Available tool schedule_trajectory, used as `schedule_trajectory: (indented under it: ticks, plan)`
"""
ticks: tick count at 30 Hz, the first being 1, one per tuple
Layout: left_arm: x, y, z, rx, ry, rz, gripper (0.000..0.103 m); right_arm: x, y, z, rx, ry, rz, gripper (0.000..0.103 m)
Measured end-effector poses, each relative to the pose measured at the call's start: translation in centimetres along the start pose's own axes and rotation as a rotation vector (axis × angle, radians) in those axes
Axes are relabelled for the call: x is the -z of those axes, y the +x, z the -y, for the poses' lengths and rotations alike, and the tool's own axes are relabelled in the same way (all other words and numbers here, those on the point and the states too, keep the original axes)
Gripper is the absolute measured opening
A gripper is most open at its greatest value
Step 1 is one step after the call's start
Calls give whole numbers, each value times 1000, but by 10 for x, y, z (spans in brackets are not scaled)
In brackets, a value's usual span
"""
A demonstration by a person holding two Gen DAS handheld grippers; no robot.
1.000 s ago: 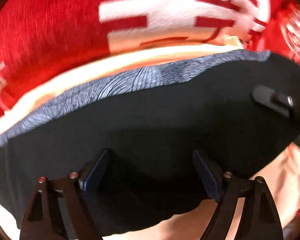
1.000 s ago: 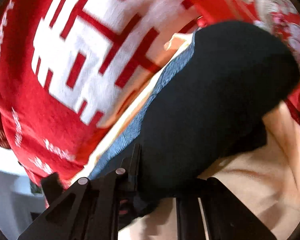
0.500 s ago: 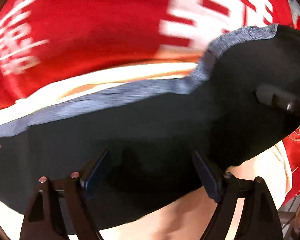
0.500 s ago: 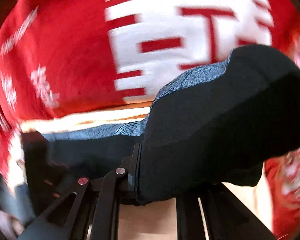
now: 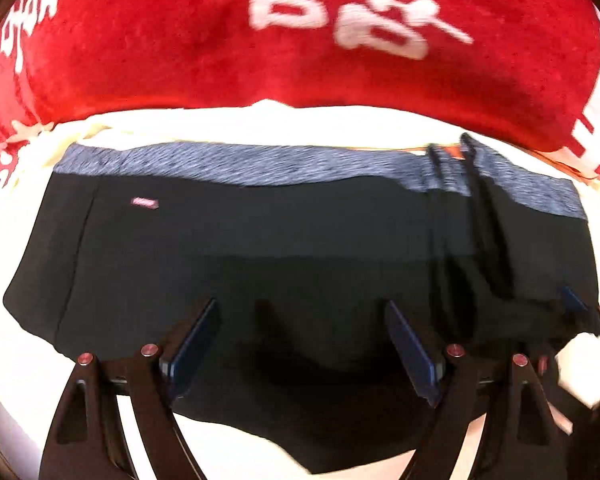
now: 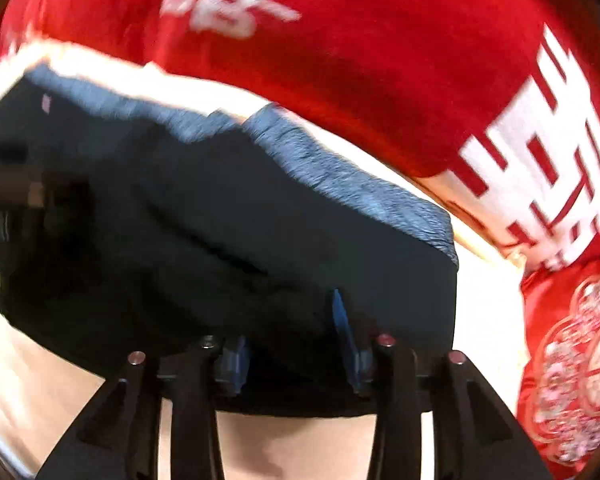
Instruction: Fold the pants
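The black pants (image 5: 284, 248) are seen spread flat across the middle of the left wrist view, with the grey-blue waistband (image 5: 260, 164) running along their upper edge and a small pink label (image 5: 145, 202) at the upper left. They are laid on a cream sheet (image 5: 284, 126), which shows as a pale band above the waistband and again at the lower corners. Beyond it, the upper part of both views is filled by a red blanket (image 5: 180, 44) printed with white characters. No more of the room can be made out.

The left gripper (image 5: 302, 344) is held over the lower edge of the pants, its fingers spread wide with nothing between them. The right gripper (image 6: 290, 344) is parted at the lower edge of the pants (image 6: 204, 240), with dark cloth lying between its fingers but not pinched.
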State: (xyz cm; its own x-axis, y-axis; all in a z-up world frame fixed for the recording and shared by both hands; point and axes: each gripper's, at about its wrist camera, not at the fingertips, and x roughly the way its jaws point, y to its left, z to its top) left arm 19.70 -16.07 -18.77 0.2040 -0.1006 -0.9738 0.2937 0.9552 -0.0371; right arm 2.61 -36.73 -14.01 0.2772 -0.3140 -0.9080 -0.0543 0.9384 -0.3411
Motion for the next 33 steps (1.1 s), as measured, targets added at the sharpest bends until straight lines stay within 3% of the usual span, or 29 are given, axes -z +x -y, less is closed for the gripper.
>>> schedule_trajectory:
  ticks: [3,5,9,13,19,20,22,23,24,28,30,33]
  plan:
    - [2,0,-12,10,14,-3,85,9,-19,-10,-70,-23,27,55]
    - [-14,1,-22,45,27,0,85,14,-28,-2,-143,-4,29,55]
    - [-22,-21,2,187,103,8,85,28,-41,51,-324,232,4,55]
    - [-27,-27,38,308,213,-24,85,41,-36,92,-419,428,-40,55]
    - [-37,-33,79,403,209,-53,85,65,-17,120,-522,618,-99,55]
    - [-34,-30,80,420,206,-78,81,70,-15,123,-537,650,-102,55]
    - [-47,0,95,424,201,-159,51,77,-13,124,-555,681,-106,55]
    - [-49,11,98,404,195,-199,41,77,-14,124,-560,688,-108,55]
    - [-47,13,93,389,187,-211,21,80,-13,125,-566,697,-111,55]
    - [-46,-7,73,462,120,-171,13,86,-15,132,-578,717,-110,55]
    - [-36,-23,69,445,149,-141,13,88,-17,137,-582,719,-107,55]
    - [-15,-13,72,395,184,-180,12,94,-15,146,-617,736,-117,55]
